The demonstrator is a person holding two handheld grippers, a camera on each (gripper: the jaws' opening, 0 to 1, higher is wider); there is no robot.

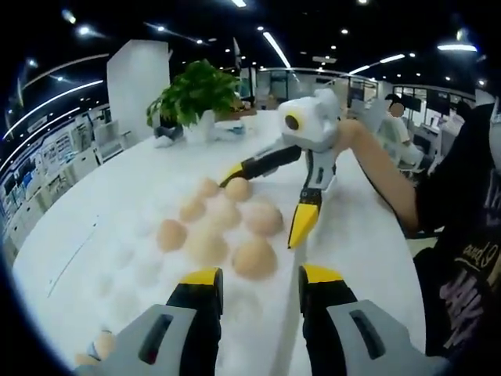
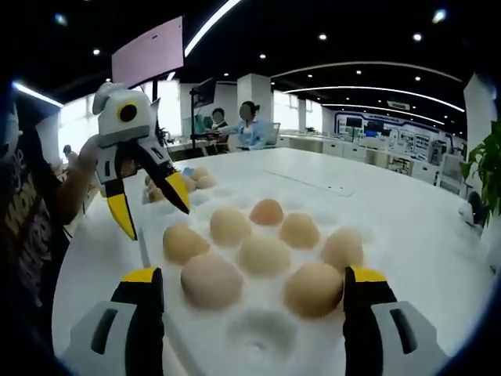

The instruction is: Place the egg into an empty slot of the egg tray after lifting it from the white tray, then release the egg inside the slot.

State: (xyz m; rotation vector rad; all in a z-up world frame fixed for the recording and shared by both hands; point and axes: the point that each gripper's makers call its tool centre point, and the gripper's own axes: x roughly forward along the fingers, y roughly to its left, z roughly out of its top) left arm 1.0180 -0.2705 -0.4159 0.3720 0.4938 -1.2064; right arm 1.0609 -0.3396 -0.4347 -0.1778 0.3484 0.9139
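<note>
1. The egg tray [image 2: 258, 337] is white on a white table [image 2: 407, 211], so its edges and empty slots are hard to make out in the left gripper view; in the right gripper view one empty slot [image 2: 257, 335] is seen at the near edge, between the jaws.
2. In the left gripper view the bottom left is blurred, and the pale shapes cut off there cannot be identified.
3. Seven eggs are counted in the tray in the right gripper view: the nearest two [image 2: 211, 280] [image 2: 313, 289], three behind them, and two farther back.
4. More eggs [image 2: 200, 178] are seen beyond the tray, partly hidden by the left gripper [image 2: 149, 207]; their number cannot be told, nor what they lie on.
5. One plant [image 1: 196, 92] is seen at the table's far end.
6. The right gripper [image 2: 254, 286] is held wide open, a jaw on either side of the nearest eggs; nothing is gripped.
7. The left gripper is held above the table by a hand [image 2: 84, 153], jaws apart and empty.
</note>
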